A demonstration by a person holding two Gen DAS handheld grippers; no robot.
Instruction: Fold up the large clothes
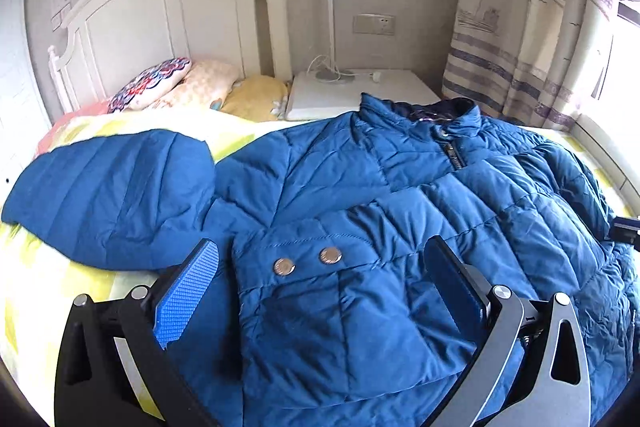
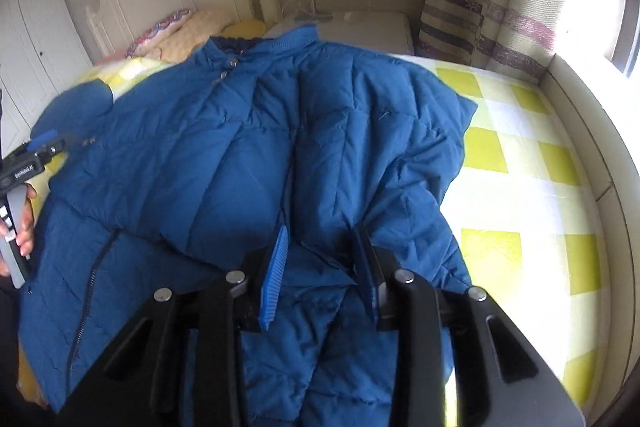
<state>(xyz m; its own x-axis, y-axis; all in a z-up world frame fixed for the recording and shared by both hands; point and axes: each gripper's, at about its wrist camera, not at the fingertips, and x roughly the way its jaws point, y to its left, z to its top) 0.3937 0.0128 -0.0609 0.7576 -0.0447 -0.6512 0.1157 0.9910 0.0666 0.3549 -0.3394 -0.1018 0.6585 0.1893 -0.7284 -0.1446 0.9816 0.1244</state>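
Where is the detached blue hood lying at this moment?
In the left wrist view the hood lies on the checked bedsheet at the left, beside the blue jacket and below the pillows.

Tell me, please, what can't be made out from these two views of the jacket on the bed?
- Left wrist view: the jacket hem is cut off by the bottom edge and hidden behind the left gripper.
- Right wrist view: the fabric between the right gripper fingers bunches up, so whether it is pinched is unclear.
- Right wrist view: the hood is blurred near the left edge.
- Both views: the zipper pull is too small to read.
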